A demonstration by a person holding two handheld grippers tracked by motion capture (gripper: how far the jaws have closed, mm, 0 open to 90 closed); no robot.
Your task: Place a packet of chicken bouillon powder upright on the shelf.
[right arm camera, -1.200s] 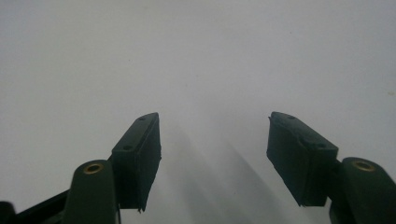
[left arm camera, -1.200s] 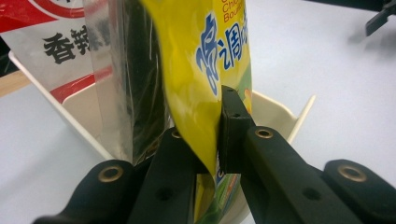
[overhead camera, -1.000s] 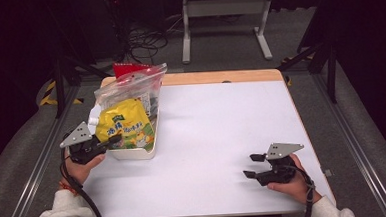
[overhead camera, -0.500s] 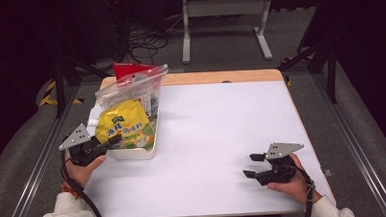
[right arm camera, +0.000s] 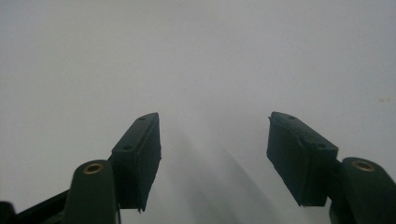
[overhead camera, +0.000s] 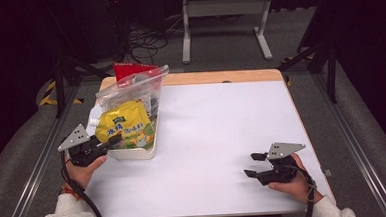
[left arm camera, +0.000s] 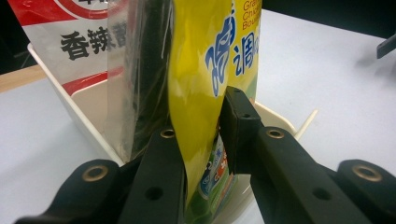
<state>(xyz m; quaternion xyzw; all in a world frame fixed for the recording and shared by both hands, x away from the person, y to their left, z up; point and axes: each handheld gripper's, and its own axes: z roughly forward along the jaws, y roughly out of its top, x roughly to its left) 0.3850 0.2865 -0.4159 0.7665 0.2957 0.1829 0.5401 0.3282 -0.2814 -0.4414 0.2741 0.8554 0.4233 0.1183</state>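
On the white counter (overhead camera: 217,137), the yellow pouch (overhead camera: 127,124) stood already in the cream bin (overhead camera: 133,152), the left gripper (left arm camera: 201,154) just easing its jaws apart around it, release unfinished, while the right gripper (overhead camera: 256,165) rested open, well apart.

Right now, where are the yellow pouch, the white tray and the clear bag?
yellow pouch (overhead camera: 127,126), high view, middle of its printed front.
white tray (overhead camera: 133,153), high view, its near wall.
clear bag (overhead camera: 130,89), high view, its upper part above the pouch.
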